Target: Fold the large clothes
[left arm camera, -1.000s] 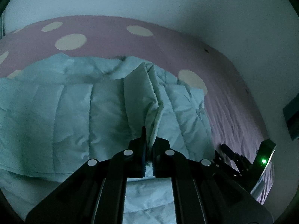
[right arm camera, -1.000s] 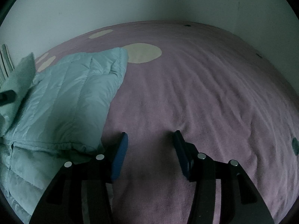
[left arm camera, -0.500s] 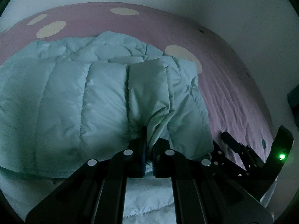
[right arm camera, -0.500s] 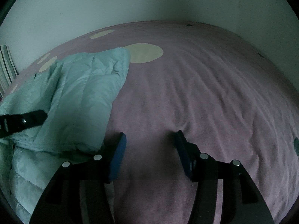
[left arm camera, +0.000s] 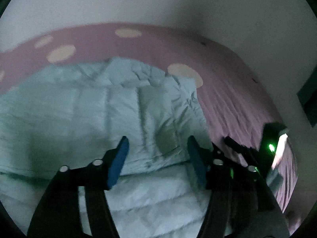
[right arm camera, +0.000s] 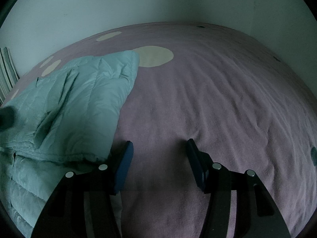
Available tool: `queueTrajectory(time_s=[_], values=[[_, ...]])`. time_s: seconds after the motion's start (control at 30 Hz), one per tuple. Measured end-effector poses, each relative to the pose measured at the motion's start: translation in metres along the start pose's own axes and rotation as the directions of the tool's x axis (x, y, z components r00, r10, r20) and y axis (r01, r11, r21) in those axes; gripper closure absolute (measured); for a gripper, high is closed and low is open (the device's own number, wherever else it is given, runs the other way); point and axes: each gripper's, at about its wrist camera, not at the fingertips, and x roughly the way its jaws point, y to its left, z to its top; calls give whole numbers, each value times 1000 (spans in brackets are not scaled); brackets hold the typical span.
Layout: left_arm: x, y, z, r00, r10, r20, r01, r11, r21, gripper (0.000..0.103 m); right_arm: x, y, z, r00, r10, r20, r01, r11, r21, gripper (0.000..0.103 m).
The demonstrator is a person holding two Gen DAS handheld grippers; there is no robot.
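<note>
both wrist views look down closely, sharing the quilted jacket point(left arm camera: 118, 109).

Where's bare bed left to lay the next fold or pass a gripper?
Free: pink blanket right of the quilted jacket, out to the wall; the open right gripper hovers there. Crowded: under the open left gripper, jacket everywhere.

A pink bedspread point(right arm camera: 208, 103) with cream dots point(right arm camera: 153, 56) covers the bed. A pale wall point(right arm camera: 158, 2) stands behind it, striped fabric point(right arm camera: 7, 67) at far left.
</note>
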Motion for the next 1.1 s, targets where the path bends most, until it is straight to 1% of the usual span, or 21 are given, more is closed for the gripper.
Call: queueTrajectory(time_s=[0.07, 0.13, 0.2, 0.23, 0.27, 0.33, 0.37, 0.43, 0.47, 0.53, 0.63, 0.7, 0.73, 0.77, 0.83, 0.93, 0.97, 1.03, 1.1], values=[[-22, 14, -6, 999, 35, 37, -35, 999, 13, 33, 0, 0, 1, 1000, 2, -1, -2, 1000, 1, 47], [-50, 47, -16, 992, 102, 76, -102, 995, -4, 32, -2, -2, 3, 1000, 8, -5, -8, 1000, 4, 47], [-71, 81, -26, 980, 173, 102, -169, 985, -45, 32, -15, -6, 7, 1000, -17, -2, 17, 999, 32, 47], [-79, 99, -32, 971, 213, 112, -206, 976, -67, 32, -26, -8, 9, 1000, -21, 12, 20, 998, 61, 47], [-87, 124, -40, 955, 270, 120, -260, 961, -93, 32, -36, -7, 11, 1000, -8, 29, 6, 997, 83, 47], [-92, 159, -47, 932, 348, 104, -335, 934, -126, 32, -57, 3, 19, 997, 56, 62, -63, 991, 117, 47], [-93, 182, -52, 916, 392, 86, -376, 914, -153, 32, -61, 10, 22, 995, 79, 59, -85, 990, 110, 47], [-94, 209, -60, 899, 434, 64, -416, 890, -186, 32, -61, 37, 29, 989, 145, 37, -147, 987, 66, 47], [-93, 221, -63, 891, 451, 50, -434, 879, -198, 32, -59, 46, 31, 987, 158, 30, -159, 986, 54, 47], [-91, 235, -68, 887, 461, 35, -445, 870, -212, 32, -51, 64, 35, 985, 170, 7, -170, 985, 37, 47], [-93, 244, -76, 884, 467, 27, -450, 866, -217, 31, -25, 85, 36, 977, 201, -72, -198, 979, 42, 48], [-91, 250, -79, 886, 462, 24, -446, 866, -227, 31, -10, 93, 34, 974, 200, -105, -196, 980, 46, 61], [-89, 252, -78, 888, 459, 25, -441, 867, -233, 31, -7, 96, 34, 974, 197, -114, -193, 980, 37, 75], [-88, 256, -76, 889, 457, 31, -437, 866, -243, 31, -5, 98, 35, 973, 199, -121, -197, 980, 26, 86], [-86, 260, -75, 891, 453, 41, -429, 866, -256, 31, -10, 98, 37, 977, 184, -108, -185, 983, 7, 92], [-85, 262, -73, 903, 424, 61, -391, 874, -289, 31, -16, 95, 39, 987, 144, -73, -145, 989, -7, 94], [-81, 264, -71, 904, 422, 62, -388, 874, -293, 32, -16, 89, 40, 988, 135, -70, -136, 991, -4, 94], [-70, 266, -68, 898, 437, 43, -408, 867, -284, 32, -7, 83, 38, 987, 126, -94, -127, 992, -4, 94], [-57, 266, -66, 886, 464, 13, -446, 858, -254, 32, 2, 82, 37, 987, 117, -112, -118, 993, -5, 94]])
